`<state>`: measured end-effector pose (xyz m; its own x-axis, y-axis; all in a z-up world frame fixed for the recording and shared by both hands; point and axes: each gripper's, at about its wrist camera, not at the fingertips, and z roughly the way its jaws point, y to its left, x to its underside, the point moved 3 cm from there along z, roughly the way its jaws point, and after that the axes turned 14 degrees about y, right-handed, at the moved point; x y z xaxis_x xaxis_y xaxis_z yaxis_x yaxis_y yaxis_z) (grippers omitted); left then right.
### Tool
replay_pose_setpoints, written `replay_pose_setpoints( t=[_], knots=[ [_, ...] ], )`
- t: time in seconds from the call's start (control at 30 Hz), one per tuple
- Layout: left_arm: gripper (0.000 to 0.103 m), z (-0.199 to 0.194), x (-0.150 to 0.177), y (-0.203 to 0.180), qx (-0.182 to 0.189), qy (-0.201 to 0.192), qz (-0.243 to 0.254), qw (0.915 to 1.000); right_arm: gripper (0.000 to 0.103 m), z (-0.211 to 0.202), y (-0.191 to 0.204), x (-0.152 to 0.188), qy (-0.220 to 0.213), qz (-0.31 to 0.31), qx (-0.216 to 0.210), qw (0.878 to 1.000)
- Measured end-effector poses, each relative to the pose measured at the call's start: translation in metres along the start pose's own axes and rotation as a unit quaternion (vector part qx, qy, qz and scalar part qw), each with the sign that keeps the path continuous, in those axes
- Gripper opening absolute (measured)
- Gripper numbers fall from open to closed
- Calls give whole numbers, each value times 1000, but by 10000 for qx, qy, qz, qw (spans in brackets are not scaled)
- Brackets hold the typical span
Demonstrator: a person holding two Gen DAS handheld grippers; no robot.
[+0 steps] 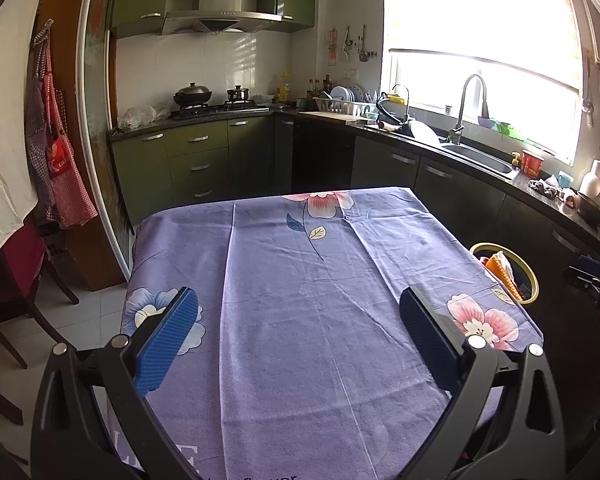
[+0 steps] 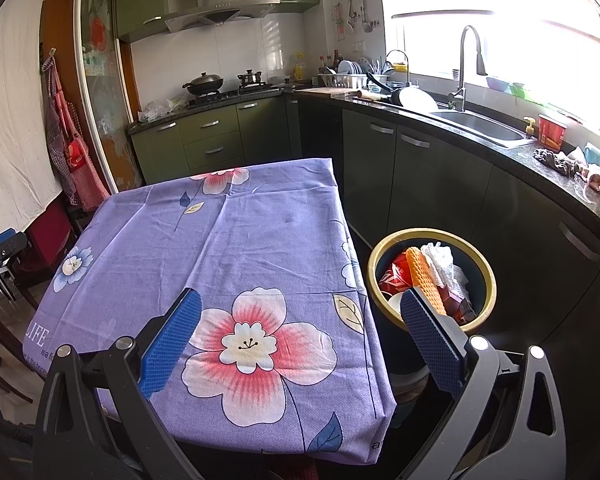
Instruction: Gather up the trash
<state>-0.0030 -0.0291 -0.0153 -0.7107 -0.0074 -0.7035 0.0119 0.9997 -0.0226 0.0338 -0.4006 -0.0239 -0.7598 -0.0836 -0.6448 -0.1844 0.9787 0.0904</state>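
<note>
A round bin with a yellow rim (image 2: 487, 276) stands on the floor right of the table; it holds an orange foam net (image 2: 425, 280), white crumpled paper (image 2: 440, 260) and red wrappers (image 2: 396, 276). The bin also shows in the left wrist view (image 1: 530, 272). The table carries a purple flowered cloth (image 1: 300, 300) with nothing on it. My left gripper (image 1: 299, 308) is open and empty above the table's near side. My right gripper (image 2: 300, 310) is open and empty over the table's near right corner, its right finger (image 2: 428, 332) in front of the bin.
A dark counter (image 2: 540, 156) with a sink (image 2: 480, 128), tap, red cup and clutter runs along the right. A stove with pots (image 1: 216, 100) and green cabinets stand at the back. Aprons (image 1: 56, 148) and a dark chair (image 1: 16, 280) are at the left.
</note>
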Motion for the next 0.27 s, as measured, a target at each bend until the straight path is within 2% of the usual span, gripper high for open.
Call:
replay_pose_setpoints(
  t=[0.13,0.27],
  knots=[
    [96,10,-3,2,190,227,-39,9996,98,1,1,0,14,-11,9,10000],
    [96,25,-11,4,137,347,-12,9993,98,12,3,-4,104,-51,53,9999]
  ],
)
